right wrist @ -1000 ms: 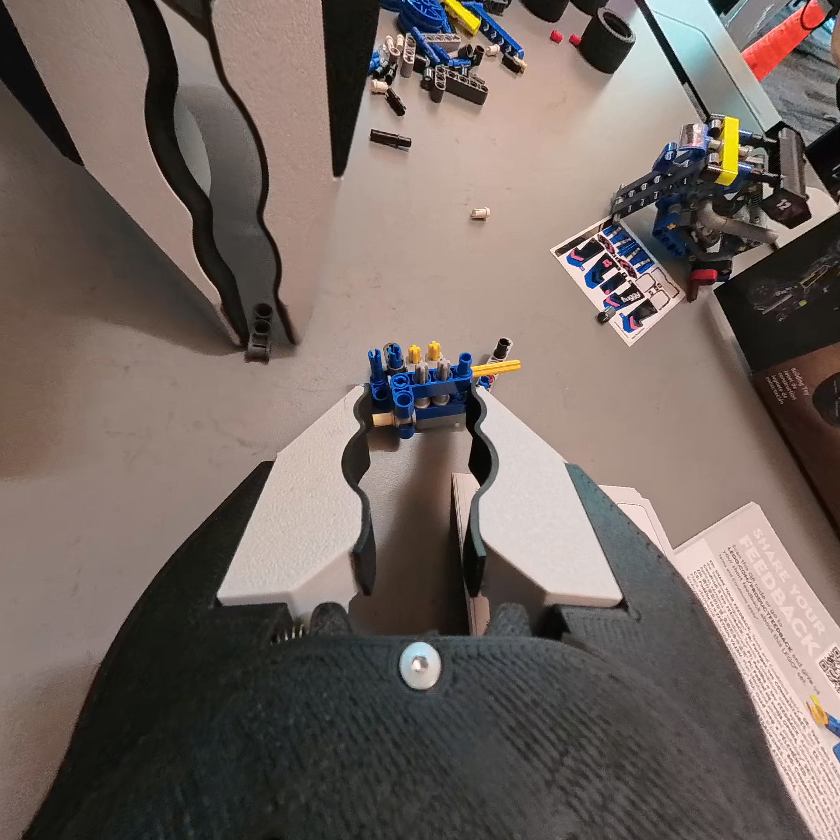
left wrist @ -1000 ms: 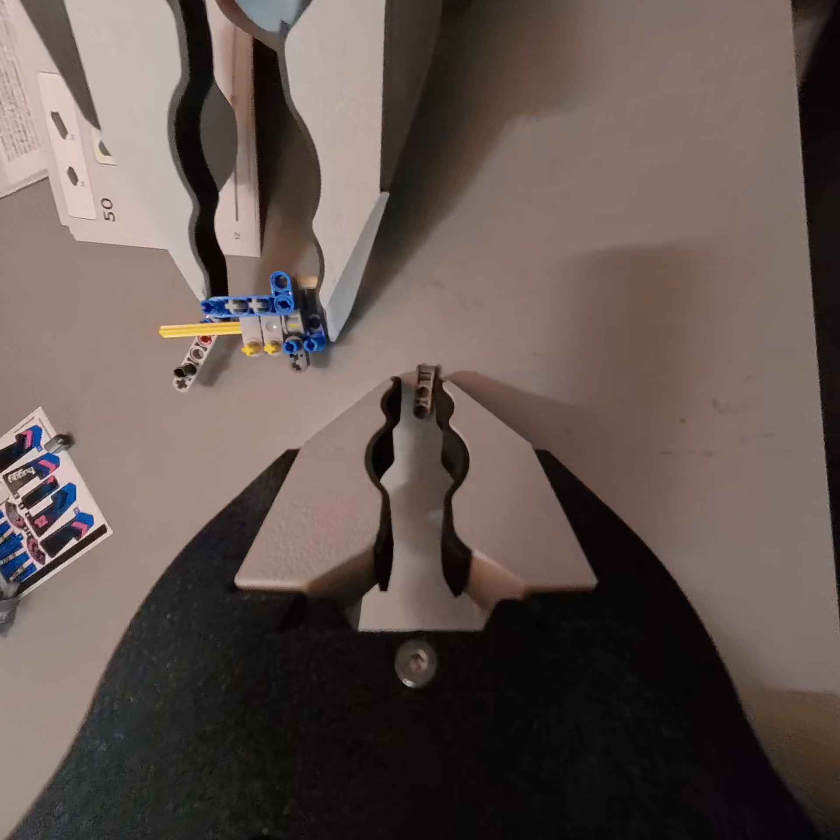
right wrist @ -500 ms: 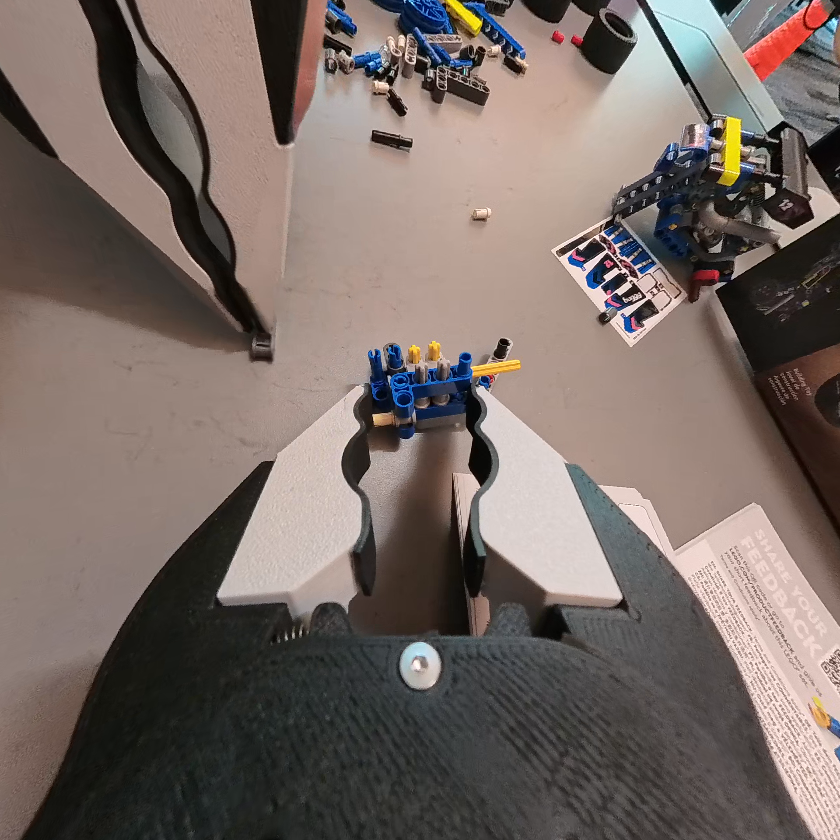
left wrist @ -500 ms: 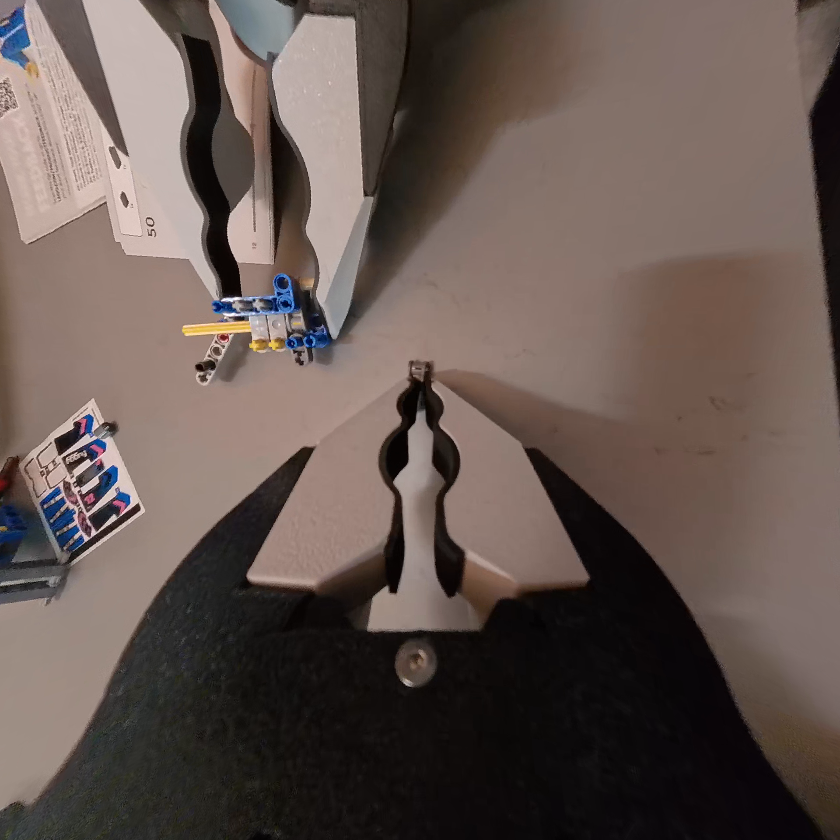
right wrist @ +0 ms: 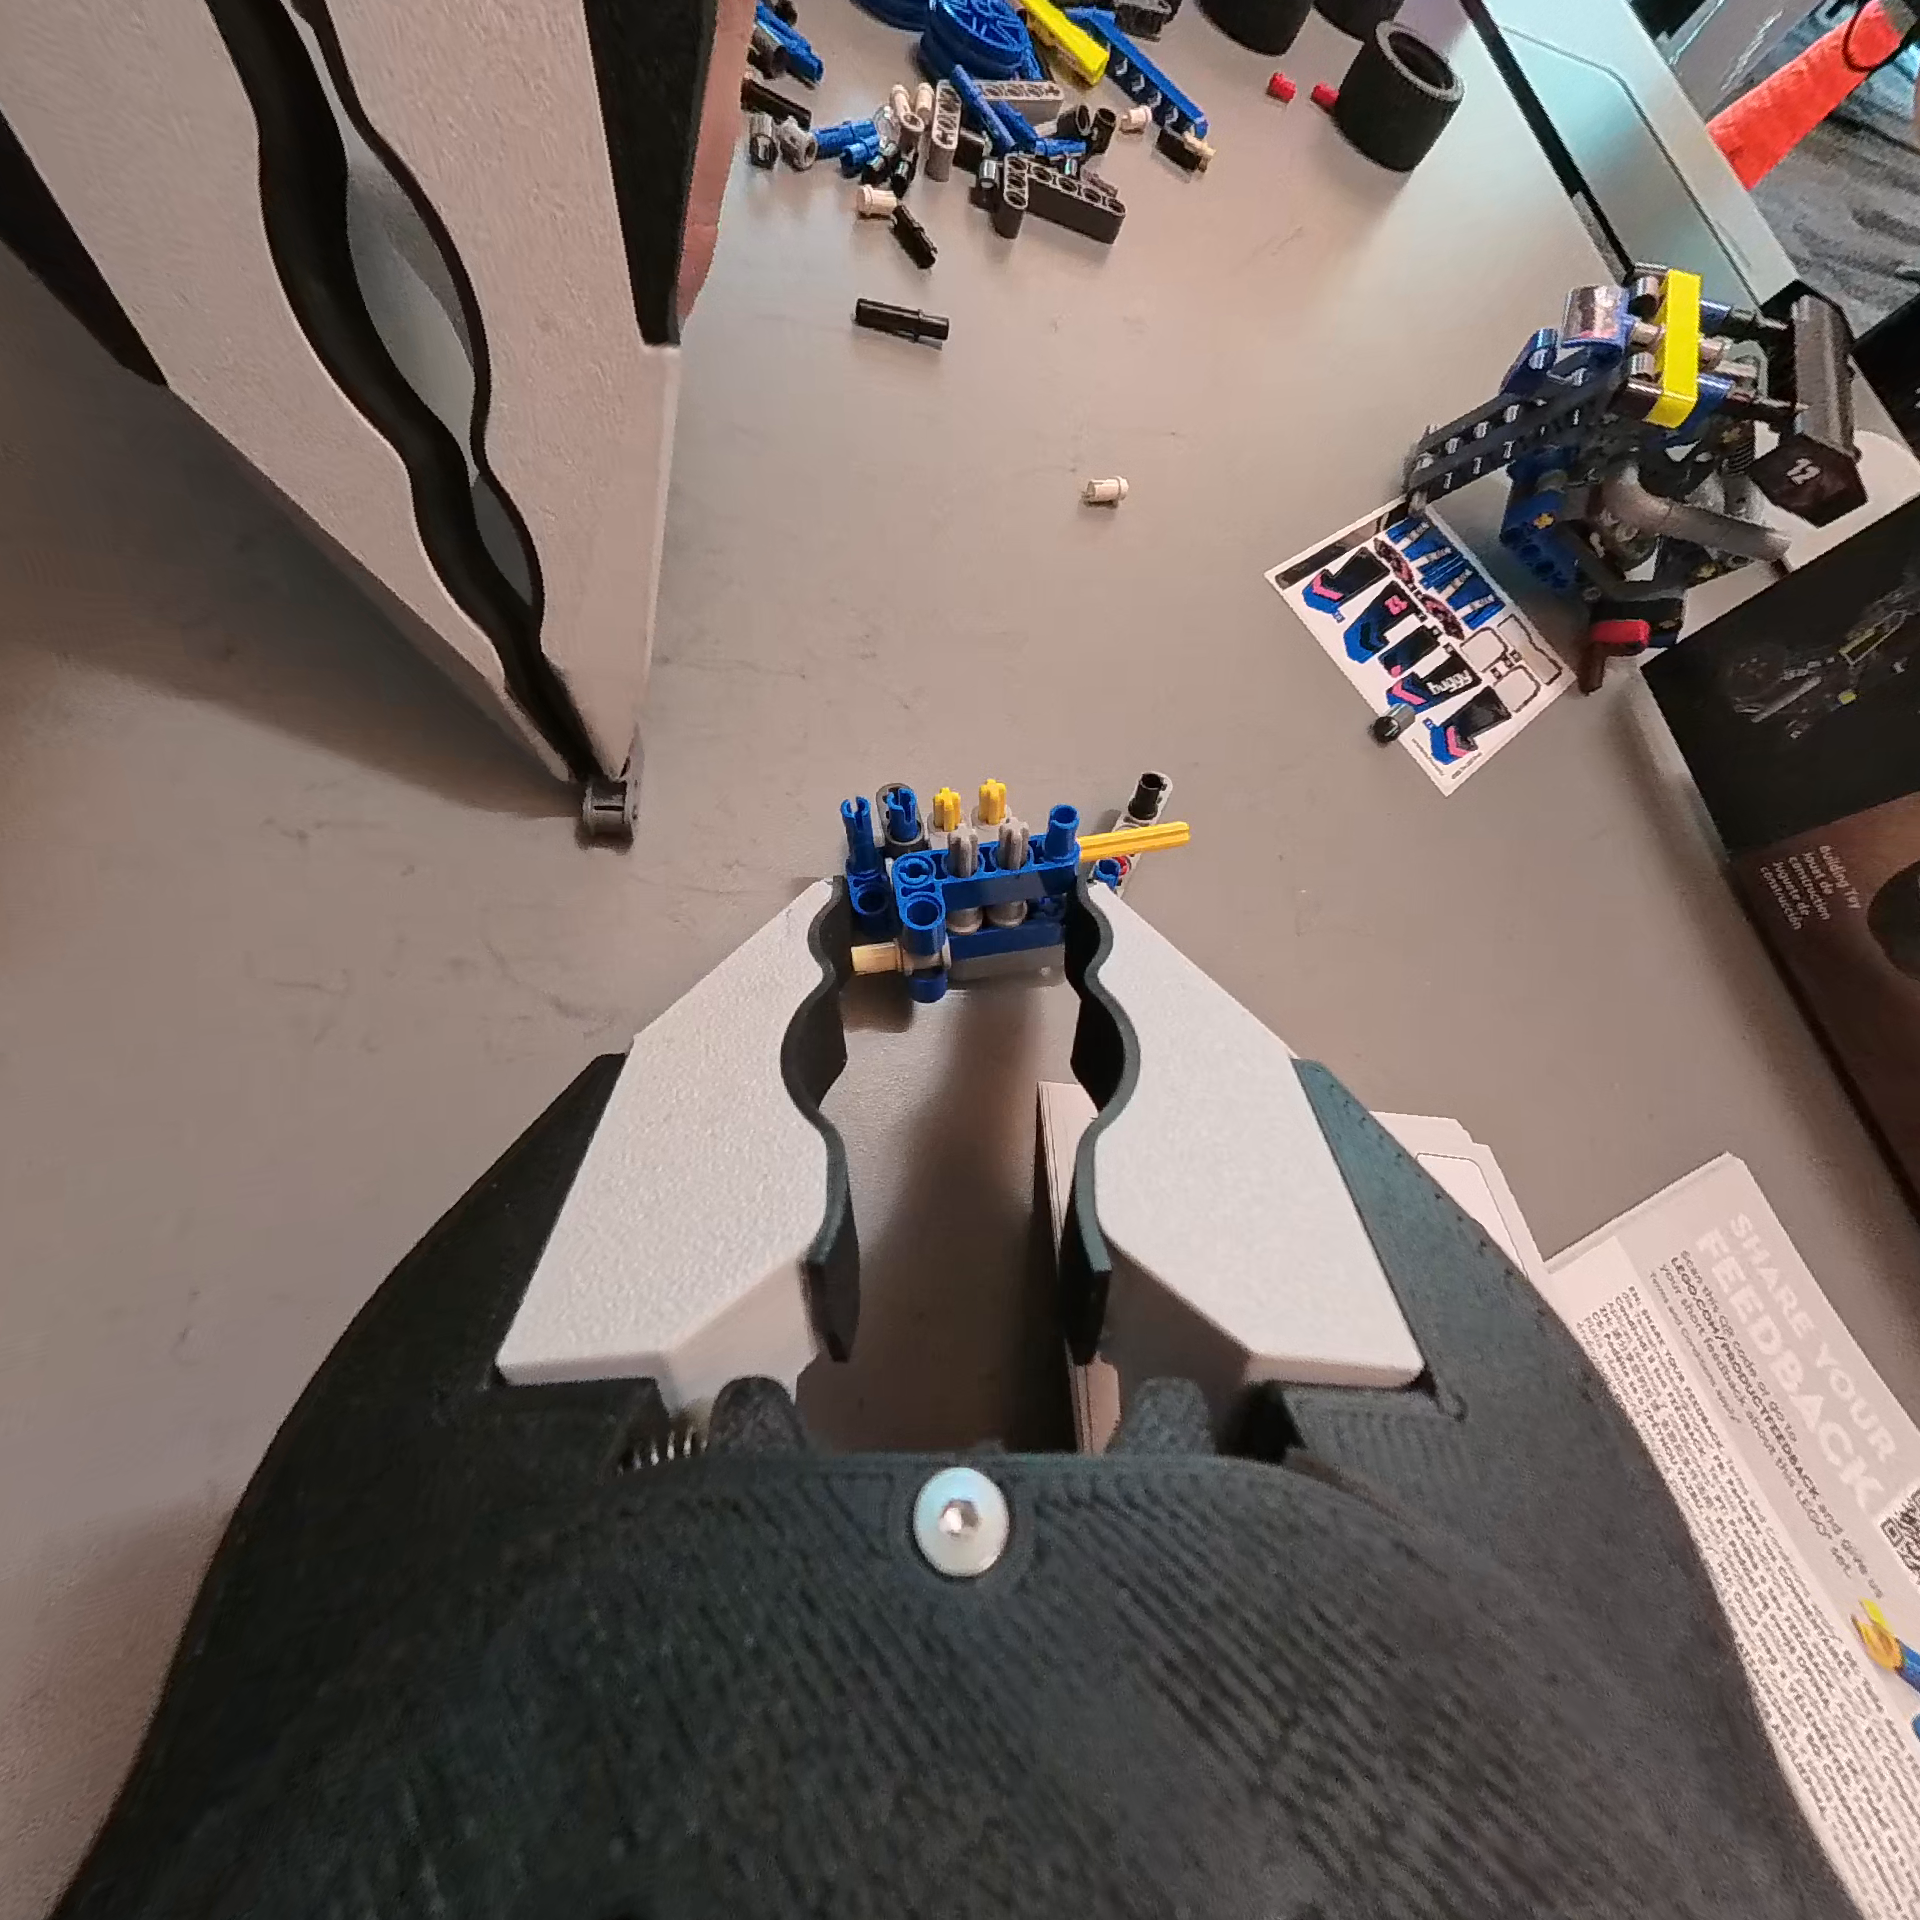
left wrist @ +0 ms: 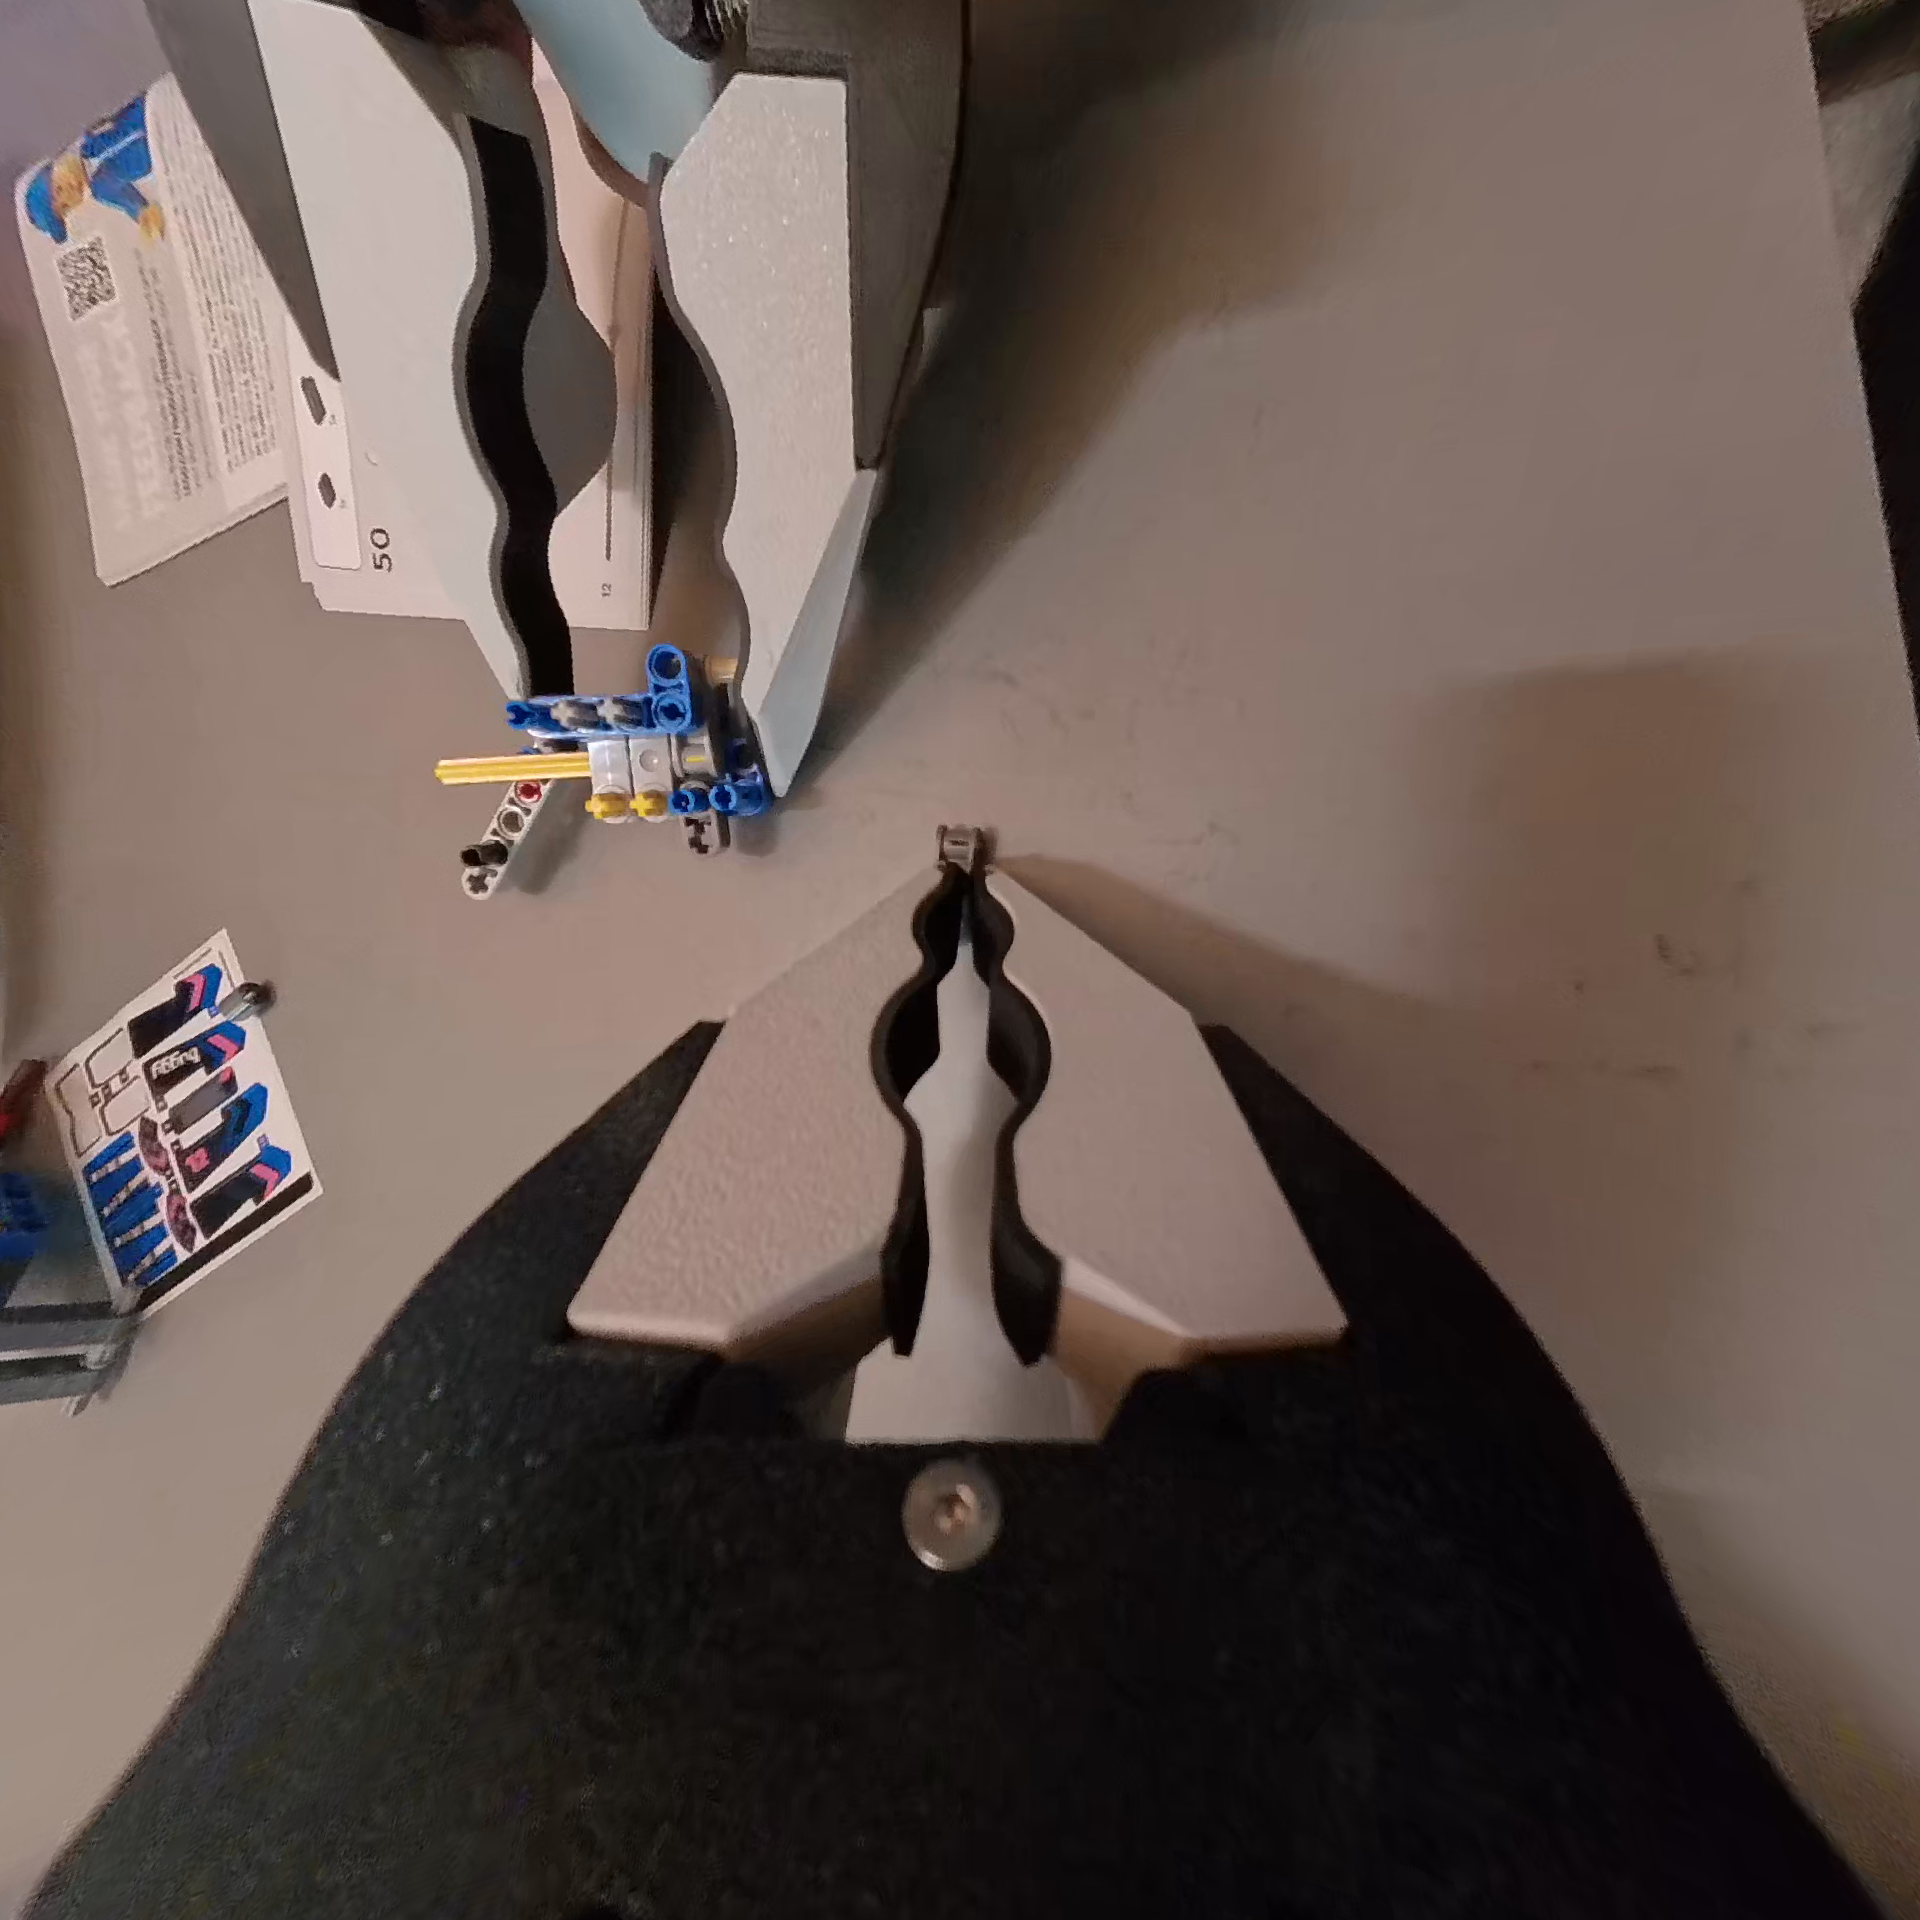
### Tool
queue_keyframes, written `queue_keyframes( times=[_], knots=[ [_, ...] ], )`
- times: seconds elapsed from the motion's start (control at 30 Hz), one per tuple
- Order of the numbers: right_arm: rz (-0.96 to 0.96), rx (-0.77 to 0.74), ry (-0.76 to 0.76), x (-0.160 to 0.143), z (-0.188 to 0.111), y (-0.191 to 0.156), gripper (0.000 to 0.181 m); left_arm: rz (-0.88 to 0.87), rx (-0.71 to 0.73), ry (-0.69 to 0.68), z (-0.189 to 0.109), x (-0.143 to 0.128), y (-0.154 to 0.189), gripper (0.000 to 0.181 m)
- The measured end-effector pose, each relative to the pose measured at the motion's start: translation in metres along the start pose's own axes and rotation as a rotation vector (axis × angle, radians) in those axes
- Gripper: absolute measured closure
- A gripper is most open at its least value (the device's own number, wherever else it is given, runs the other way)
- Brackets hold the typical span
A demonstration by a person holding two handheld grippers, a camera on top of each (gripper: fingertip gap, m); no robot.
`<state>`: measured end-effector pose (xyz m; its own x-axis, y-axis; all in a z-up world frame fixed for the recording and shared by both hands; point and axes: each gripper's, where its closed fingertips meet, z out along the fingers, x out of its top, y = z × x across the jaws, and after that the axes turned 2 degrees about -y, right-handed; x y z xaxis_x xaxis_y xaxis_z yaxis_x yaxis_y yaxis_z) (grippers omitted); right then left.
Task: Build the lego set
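Observation:
My right gripper [right wrist: 956,914] is shut on a small blue and grey lego assembly [right wrist: 966,894] with yellow pins and a yellow axle sticking out to the right, held low over the grey table [right wrist: 935,582]. In the left wrist view the assembly [left wrist: 634,764] sits between the right gripper's [left wrist: 649,727] fingertips. My left gripper [left wrist: 961,868] is shut on a small dark grey connector piece [left wrist: 961,844] at its very tips. In the right wrist view the left gripper [right wrist: 608,779] stands just left of the assembly, with the grey piece [right wrist: 610,810] at its tips, close to the table.
A pile of loose parts [right wrist: 987,125] and a black tyre [right wrist: 1397,94] lie at the far side. A partly built blue model [right wrist: 1662,436], a sticker sheet [right wrist: 1423,634] and a black box [right wrist: 1818,779] are on the right. Instruction booklet [left wrist: 343,499] and leaflet [right wrist: 1766,1455] lie under the right gripper.
My left gripper's jaws have closed tighter on the grey piece, which has turned end-on, and it has shifted slightly toward the assembly. The right gripper and assembly have not moved.

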<state>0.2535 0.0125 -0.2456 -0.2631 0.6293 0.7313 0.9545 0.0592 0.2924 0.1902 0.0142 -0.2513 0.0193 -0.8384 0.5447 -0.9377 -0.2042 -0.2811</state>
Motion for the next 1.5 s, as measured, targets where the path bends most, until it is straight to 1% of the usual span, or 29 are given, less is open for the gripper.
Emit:
queue_keyframes(
  times=[0.17, 0.27, 0.4, 0.53, 0.7, 0.97, 1.07, 1.33, 1.43, 1.5],
  knots=[
    [0.001, 0.001, 0.000, 0.000, 0.000, 0.000, 0.141, -0.010, 0.023, 0.034, -0.005, 0.004, -0.005, 0.181],
    [0.001, 0.001, 0.000, 0.000, 0.000, 0.000, 0.141, -0.021, 0.063, 0.065, -0.009, 0.010, -0.014, 0.181],
    [0.001, 0.001, 0.000, 0.000, 0.000, 0.000, 0.141, -0.025, 0.152, 0.083, -0.010, 0.016, -0.032, 0.181],
    [0.000, 0.001, 0.000, 0.000, 0.000, 0.000, 0.141, -0.031, 0.180, 0.112, -0.008, 0.019, -0.041, 0.181],
    [0.003, 0.003, 0.000, 0.000, 0.000, 0.000, 0.141, -0.033, 0.173, 0.111, -0.002, 0.017, -0.043, 0.181],
    [0.003, 0.006, 0.000, 0.000, 0.000, 0.000, 0.141, -0.065, 0.152, 0.166, -0.001, 0.018, -0.042, 0.181],
    [0.003, 0.005, 0.000, 0.000, 0.000, 0.000, 0.141, -0.058, 0.188, 0.177, 0.000, 0.018, -0.043, 0.181],
    [0.004, 0.006, 0.000, 0.000, 0.000, 0.000, 0.141, -0.078, 0.161, 0.195, 0.002, 0.021, -0.042, 0.181],
    [0.005, 0.005, 0.000, 0.000, 0.000, 0.000, 0.141, -0.119, 0.121, 0.228, 0.005, 0.023, -0.042, 0.181],
    [0.002, 0.003, 0.000, 0.000, 0.000, 0.000, 0.141, -0.105, 0.115, 0.258, 0.004, 0.023, -0.042, 0.181]
  ],
)
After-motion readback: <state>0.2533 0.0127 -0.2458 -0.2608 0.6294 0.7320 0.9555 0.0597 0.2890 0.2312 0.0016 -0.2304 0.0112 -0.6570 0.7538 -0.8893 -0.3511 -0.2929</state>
